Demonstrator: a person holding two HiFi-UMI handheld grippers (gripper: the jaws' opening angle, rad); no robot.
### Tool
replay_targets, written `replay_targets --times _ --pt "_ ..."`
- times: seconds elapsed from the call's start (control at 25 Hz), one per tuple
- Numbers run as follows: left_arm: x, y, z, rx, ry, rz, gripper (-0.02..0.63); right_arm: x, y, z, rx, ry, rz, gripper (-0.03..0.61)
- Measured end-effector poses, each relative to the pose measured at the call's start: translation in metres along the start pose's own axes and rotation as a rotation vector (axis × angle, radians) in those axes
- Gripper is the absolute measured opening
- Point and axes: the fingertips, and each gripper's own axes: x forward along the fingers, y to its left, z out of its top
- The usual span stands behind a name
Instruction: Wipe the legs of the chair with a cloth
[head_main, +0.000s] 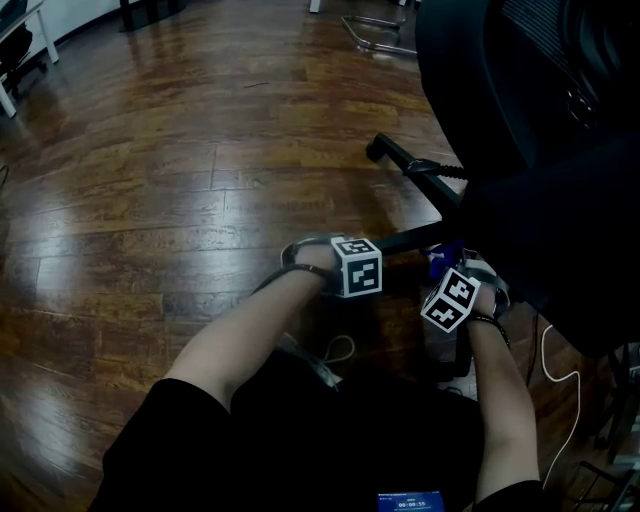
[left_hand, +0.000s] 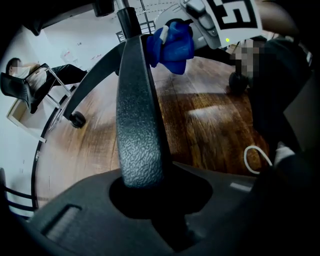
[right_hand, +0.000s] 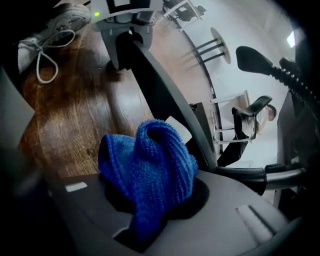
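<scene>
Bunched in the narrowly closed right gripper (right_hand: 150, 202), the blue cloth (right_hand: 147, 165) looks soft, light and limp, sitting at 3 o'clock of the left gripper (left_hand: 145, 192), which clamps the stiff, pebbled chair leg (left_hand: 137, 115), probably grippy enough to wipe firmly.

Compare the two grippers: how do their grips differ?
The left gripper clamps the black chair leg in its jaws; the right gripper clamps a bunched blue cloth. The left gripper's load is rigid and runs past the jaws; the right gripper's is soft and ends just beyond them. Shared: both shut, both at the same leg.
</scene>
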Motion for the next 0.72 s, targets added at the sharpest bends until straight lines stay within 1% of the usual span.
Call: replay_targets --times 0.08,0.16,0.24,0.36,0.48,0.56,0.64,0.72 --pt "0.001 0.000 0.000 -0.002 -0.001 -0.001 0.063 -0.005 0.010 -0.002 -0.032 -0.009 -0.006 0.083" --pt "0.001 0.000 0.000 -0.001 -0.004 0.000 0.063 -0.014 0.029 -0.008 -0.048 -0.009 0.026 0.083" --pt "0.001 0.000 -0.001 -0.001 -0.005 0.001 0.063 -0.028 0.058 -0.014 -0.090 0.001 0.080 0.083" --pt "0.001 0.001 -0.003 -0.007 -0.003 0.003 0.063 -0.052 0.110 -0.027 -0.196 0.020 0.183 0.083" --pt "0.001 0.001 -0.002 -0.011 -0.005 0.003 0.063 -0.075 0.152 -0.042 -0.242 0.019 0.286 0.083" --pt "0.002 -0.001 -0.001 -0.013 -0.007 0.001 0.063 -0.083 0.168 -0.049 -0.267 0.025 0.317 0.083" --pt "0.001 0.000 -0.001 -0.012 -0.006 0.002 0.063 -0.083 0.169 -0.050 -0.255 0.030 0.327 0.083" --pt "0.000 0.001 -0.002 -0.010 -0.002 0.003 0.063 -0.075 0.153 -0.044 -0.191 0.020 0.317 0.081"
